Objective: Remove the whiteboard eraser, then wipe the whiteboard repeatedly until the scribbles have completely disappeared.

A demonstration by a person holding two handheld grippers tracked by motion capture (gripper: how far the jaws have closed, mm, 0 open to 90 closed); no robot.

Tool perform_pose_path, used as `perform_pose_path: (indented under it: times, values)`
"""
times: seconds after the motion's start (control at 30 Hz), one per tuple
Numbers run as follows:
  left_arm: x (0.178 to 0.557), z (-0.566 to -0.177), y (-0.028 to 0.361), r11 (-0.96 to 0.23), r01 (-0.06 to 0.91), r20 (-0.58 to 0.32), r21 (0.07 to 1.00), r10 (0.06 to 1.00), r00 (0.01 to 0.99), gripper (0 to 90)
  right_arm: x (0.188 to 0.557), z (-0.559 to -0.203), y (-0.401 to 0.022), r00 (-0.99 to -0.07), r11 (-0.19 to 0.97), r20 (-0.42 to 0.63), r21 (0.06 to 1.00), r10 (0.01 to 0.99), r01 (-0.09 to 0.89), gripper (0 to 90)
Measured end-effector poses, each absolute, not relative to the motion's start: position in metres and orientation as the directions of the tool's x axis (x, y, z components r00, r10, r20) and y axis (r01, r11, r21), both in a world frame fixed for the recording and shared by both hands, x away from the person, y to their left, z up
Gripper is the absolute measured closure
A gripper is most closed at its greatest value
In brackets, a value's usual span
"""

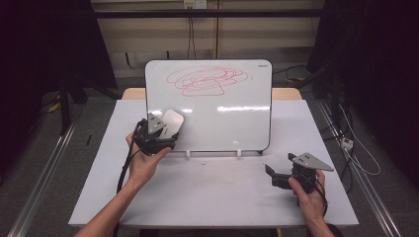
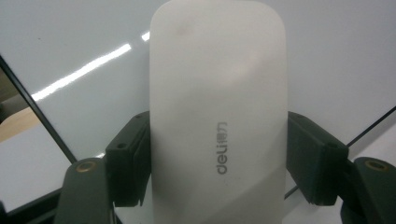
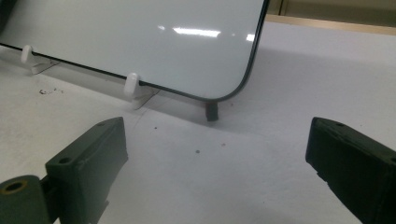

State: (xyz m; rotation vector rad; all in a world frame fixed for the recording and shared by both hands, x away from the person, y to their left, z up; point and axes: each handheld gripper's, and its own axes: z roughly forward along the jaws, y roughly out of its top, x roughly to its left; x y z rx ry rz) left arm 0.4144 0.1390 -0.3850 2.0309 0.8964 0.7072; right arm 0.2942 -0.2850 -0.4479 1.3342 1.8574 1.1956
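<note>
eraser, white, deli branded, is sitting clamped across its width between the left gripper fingers, its far end up against the lower left of the whiteboard. red scribble is sitting high on the board, well above the eraser, so looks like a wipe that's not yet reached the ink. board is leaning upright on small white clips and a dark foot on the worktop. right gripper is hovering low near the board's bottom right corner, fingers spread wide, grasping nothing, not touching the board. risks as i see them: nobody's bracing the board, so pressing the eraser in hard could be tipping it back or skating it off the clips. grip is on smooth rounded plastic, so drag on the board could be twisting the eraser out of the fingers. can't tell if the felt side is actually contacting the surface.
</note>
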Motion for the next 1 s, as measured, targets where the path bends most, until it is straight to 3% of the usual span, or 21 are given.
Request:
perform_pose_path:
  times: [1.0]
  values:
    - [0.409, -0.357, 0.157, -0.350, 0.292, 0.124, 0.890, 0.802, 0.585, 30.9, 0.293, -0.448, -0.284, -0.367, 0.120, 0.055, 0.892, 0.928, 0.435, 5.2]
